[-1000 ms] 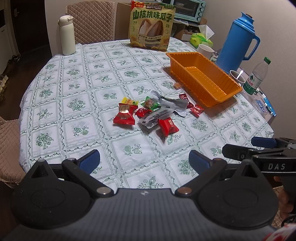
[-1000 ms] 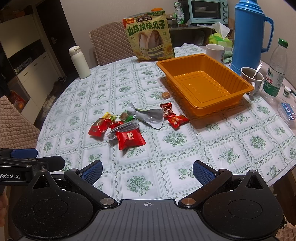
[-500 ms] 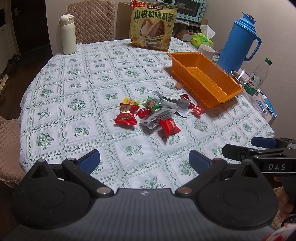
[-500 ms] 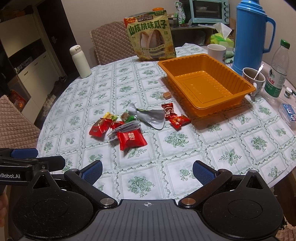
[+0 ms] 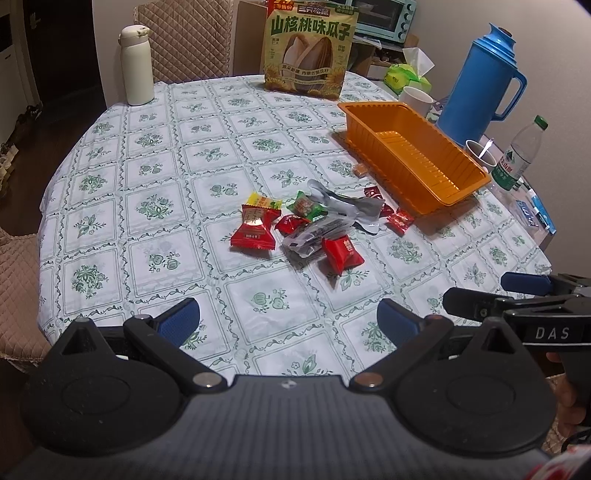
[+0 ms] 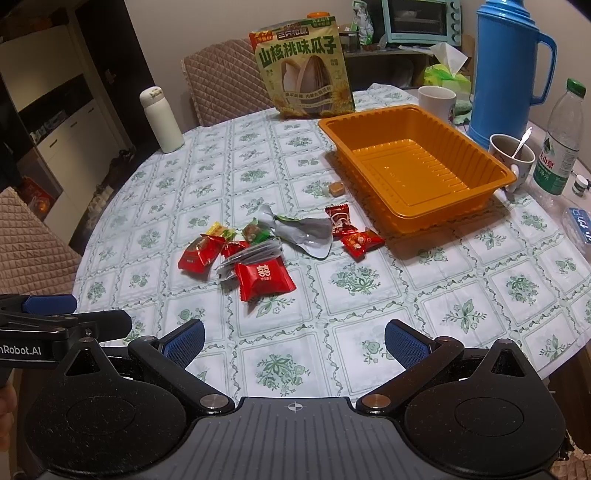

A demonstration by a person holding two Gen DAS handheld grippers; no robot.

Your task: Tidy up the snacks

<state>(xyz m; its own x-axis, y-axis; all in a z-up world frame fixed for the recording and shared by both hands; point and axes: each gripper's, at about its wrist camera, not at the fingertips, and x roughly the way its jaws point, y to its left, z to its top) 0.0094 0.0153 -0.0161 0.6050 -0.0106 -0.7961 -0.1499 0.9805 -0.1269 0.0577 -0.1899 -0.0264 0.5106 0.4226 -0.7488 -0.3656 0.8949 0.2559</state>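
Both claws, the left gripper [image 5: 288,321] and right gripper [image 6: 294,341], hang spread wide and empty. Small foil-wrapped snack packets [image 6: 264,278] lie heaped just beside the empty orange ribbed plastic tray [image 6: 413,166]. Overlapping wrappers risk a double pick or a slip.

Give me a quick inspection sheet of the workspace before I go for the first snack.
Surface: round table under a green-patterned cloth.
Job's things: orange tray, empty; small wrapped snacks loose in a pile beside it; one caramel-coloured candy apart, by the tray.
Clutter: sunflower seed bag, white flask, blue thermos, water bottle, two mugs, tissue pack.
Grippers: left gripper and right gripper both open, empty, at the near edge.
Cables: nothing seen.
Surroundings: quilted chairs, toaster oven behind.
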